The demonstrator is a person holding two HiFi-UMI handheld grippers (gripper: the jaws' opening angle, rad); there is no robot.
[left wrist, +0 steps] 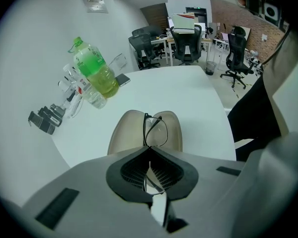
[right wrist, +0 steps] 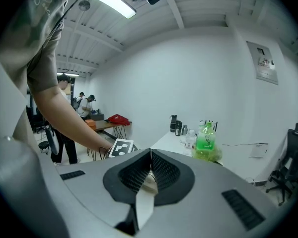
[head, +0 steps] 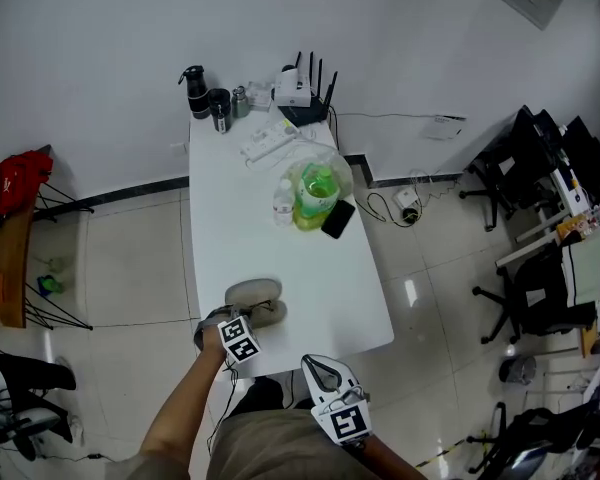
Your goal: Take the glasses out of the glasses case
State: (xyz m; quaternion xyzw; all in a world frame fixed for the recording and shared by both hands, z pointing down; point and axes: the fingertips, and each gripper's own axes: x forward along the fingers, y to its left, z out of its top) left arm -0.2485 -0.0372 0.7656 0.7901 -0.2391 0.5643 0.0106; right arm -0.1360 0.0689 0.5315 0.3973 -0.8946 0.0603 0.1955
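Left gripper (left wrist: 149, 150) at the near table edge, fingers pinched on thin black wire-frame glasses (left wrist: 155, 131). Frame gripped edge-on, one lens sticking out past the tips. Glasses held directly over the open beige clamshell glasses case (left wrist: 123, 133), both halves lying on the white rectangular table (left wrist: 198, 98). Cannot tell whether glasses touch the case lining. Right gripper (right wrist: 150, 153) fingers pressed together, nothing clamped. Held off the near table corner, right of the left gripper and apart from the case. Mid-table: green plastic bottle (head: 315, 192) just beside a black phone (head: 337, 218). Far end: white router with black antennas (head: 298, 88), dark flasks (head: 196, 92).
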